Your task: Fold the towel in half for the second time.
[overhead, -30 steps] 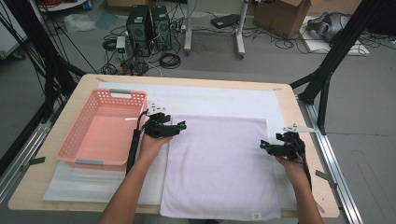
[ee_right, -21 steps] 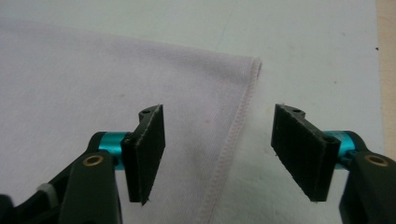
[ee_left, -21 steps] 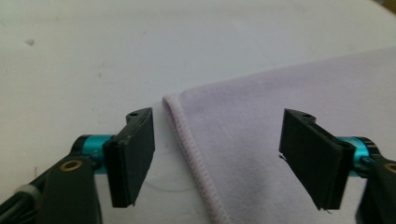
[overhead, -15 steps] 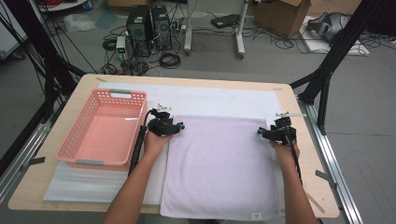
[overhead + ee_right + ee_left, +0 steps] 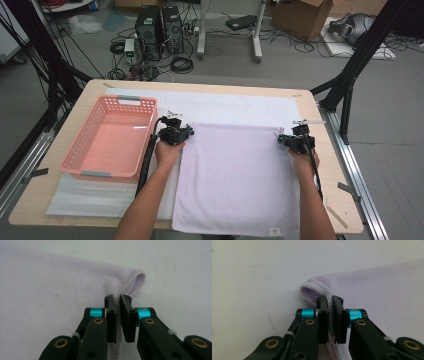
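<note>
A lilac towel (image 5: 235, 175) lies flat on the white mat (image 5: 240, 105), reaching to the table's near edge. My left gripper (image 5: 186, 131) is at the towel's far left corner and my right gripper (image 5: 284, 140) at its far right corner. In the left gripper view the jaws (image 5: 330, 300) have just closed and pinch the hemmed edge of the towel (image 5: 382, 285), whose corner puckers up ahead of them. In the right gripper view the jaws (image 5: 117, 298) have likewise just closed on the stitched edge of the towel (image 5: 50, 285) near its curled corner.
A pink plastic basket (image 5: 112, 140) stands empty on the table's left side, close to my left hand. The wooden table edge (image 5: 325, 150) runs just right of my right hand. Black frame posts flank the table; computers and cables lie on the floor beyond.
My right gripper moved in from the right and away from me to the towel's far right corner. Both grippers' jaws closed onto the towel's edge. The left hand stayed put.
</note>
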